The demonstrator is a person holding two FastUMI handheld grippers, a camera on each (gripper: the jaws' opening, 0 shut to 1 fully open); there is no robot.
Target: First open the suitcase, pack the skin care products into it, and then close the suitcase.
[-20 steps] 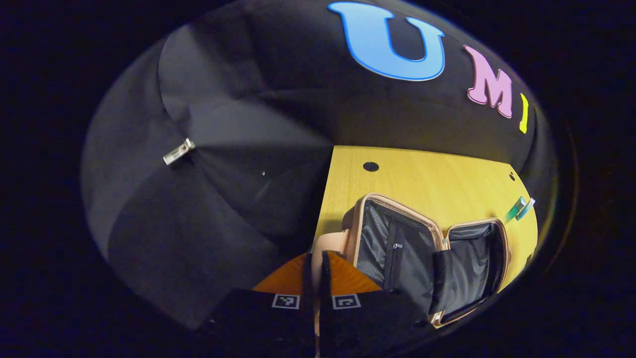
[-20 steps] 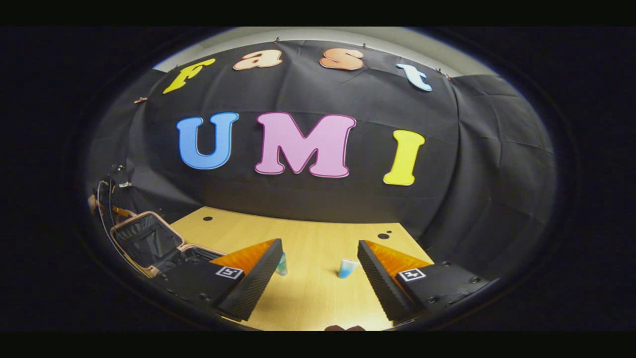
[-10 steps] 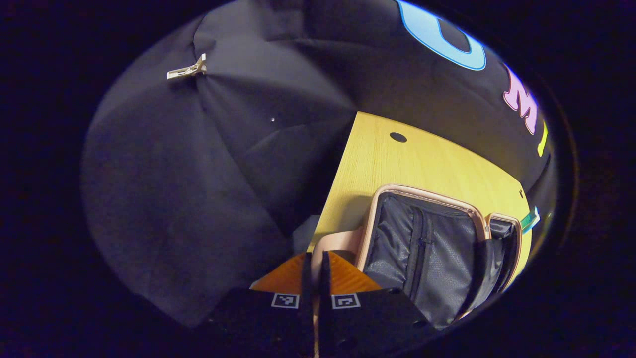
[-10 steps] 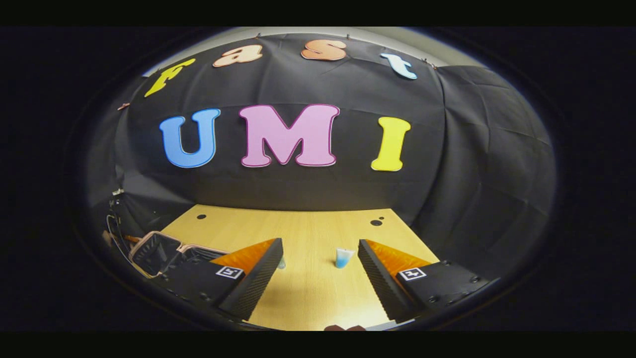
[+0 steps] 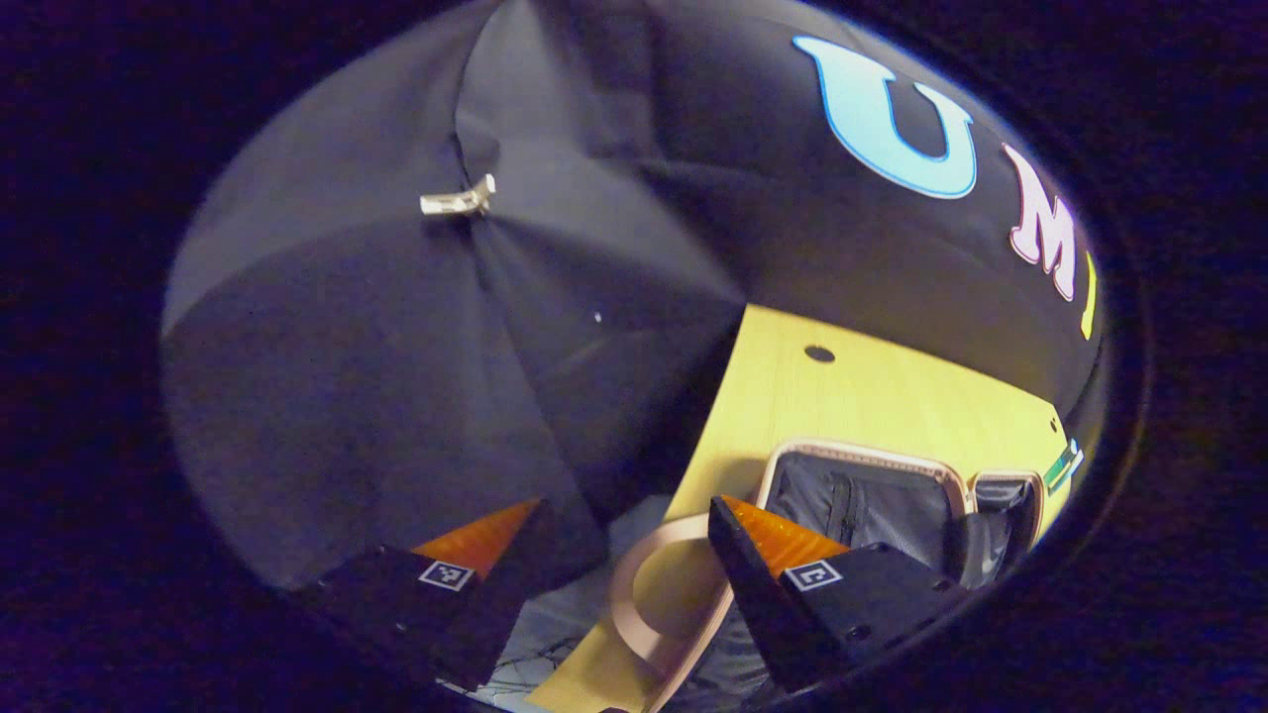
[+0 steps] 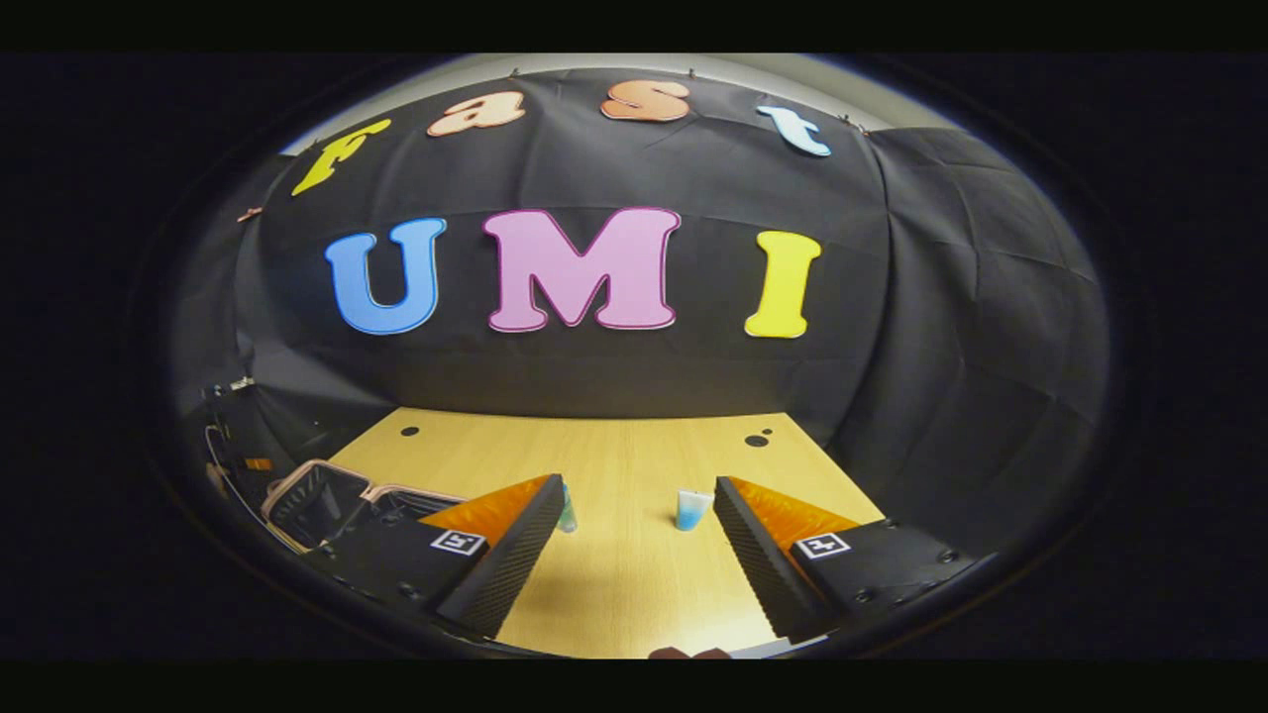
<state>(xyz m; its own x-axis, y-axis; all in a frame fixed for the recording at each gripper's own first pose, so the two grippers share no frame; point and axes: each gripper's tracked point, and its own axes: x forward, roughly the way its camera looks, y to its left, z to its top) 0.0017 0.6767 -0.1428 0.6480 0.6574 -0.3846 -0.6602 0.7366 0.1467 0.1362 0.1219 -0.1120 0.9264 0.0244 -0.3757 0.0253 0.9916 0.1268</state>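
1. We see the suitcase (image 5: 892,495) lying open on the wooden table (image 5: 872,396), its dark lined halves spread flat and its pinkish handle loop (image 5: 644,604) at the table's near edge.
2. Our left gripper (image 5: 624,555) is released, fingers wide apart over that handle loop and gripping nothing.
3. Our right gripper (image 6: 639,540) is also spread and empty, aimed past the suitcase at the blue tube (image 6: 691,508); a green bottle (image 6: 566,515) stands just beside its own left finger.
4. We judge both products light, smooth and easy to tip, probably slippery; the blue tube looks soft, so we should take it across its mid-body with a gentle squeeze.
5. Nothing lies between the right gripper and the tube; the suitcase's raised rim is the one edge to lift over.
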